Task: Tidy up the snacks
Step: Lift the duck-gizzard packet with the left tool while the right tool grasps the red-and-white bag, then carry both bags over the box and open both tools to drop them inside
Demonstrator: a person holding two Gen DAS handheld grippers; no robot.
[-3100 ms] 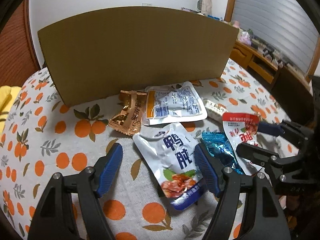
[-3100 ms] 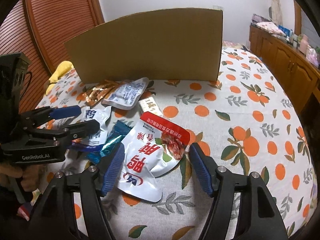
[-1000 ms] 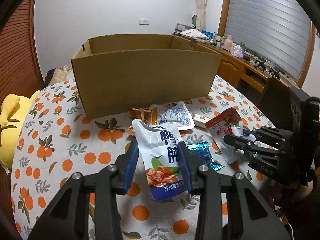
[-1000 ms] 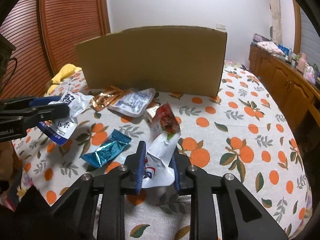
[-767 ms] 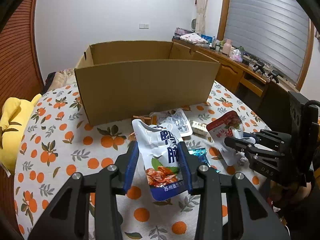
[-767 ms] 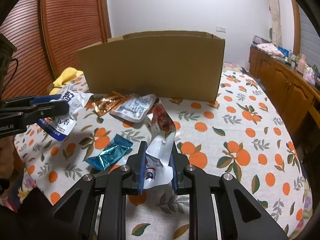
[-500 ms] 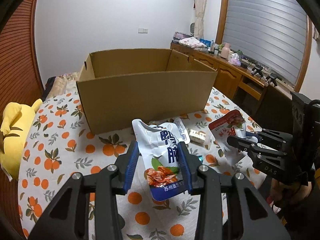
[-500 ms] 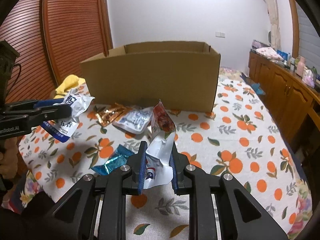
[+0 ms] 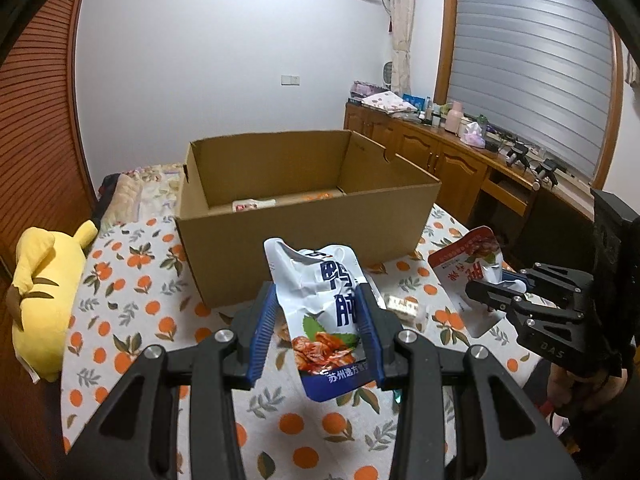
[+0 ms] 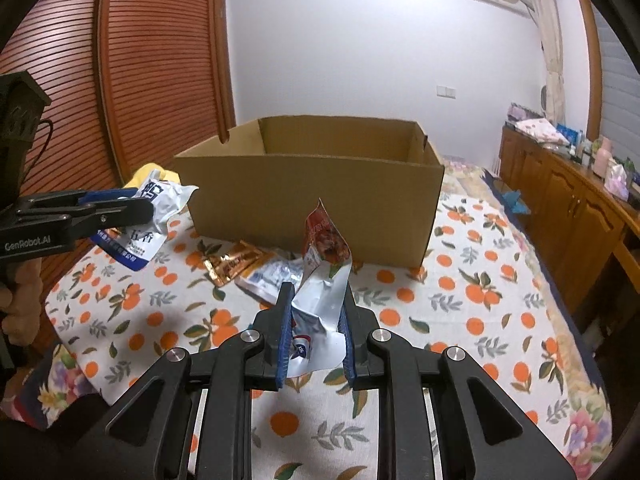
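Note:
My left gripper [image 9: 318, 300] is shut on a white and blue snack pouch [image 9: 320, 296] and holds it in the air in front of the open cardboard box [image 9: 304, 224]. My right gripper [image 10: 316, 300] is shut on a red and white snack pouch [image 10: 322, 276], also raised above the table. Each gripper shows in the other view: the left gripper [image 10: 132, 210] with its pouch, the right gripper [image 9: 480, 292] with its pouch [image 9: 468, 256]. One packet [image 9: 252, 204] lies inside the box.
On the orange-print tablecloth [image 10: 460, 312] lie an orange foil packet [image 10: 232, 264], a white packet [image 10: 272, 276] and a small bar [image 9: 404, 304]. A yellow plush toy [image 9: 40, 276] lies at the table's left. Wooden cabinets [image 10: 568, 200] stand to the right.
Both grippers closed on their pouches, lifted them off the table and have risen higher, so the box's inside now shows.

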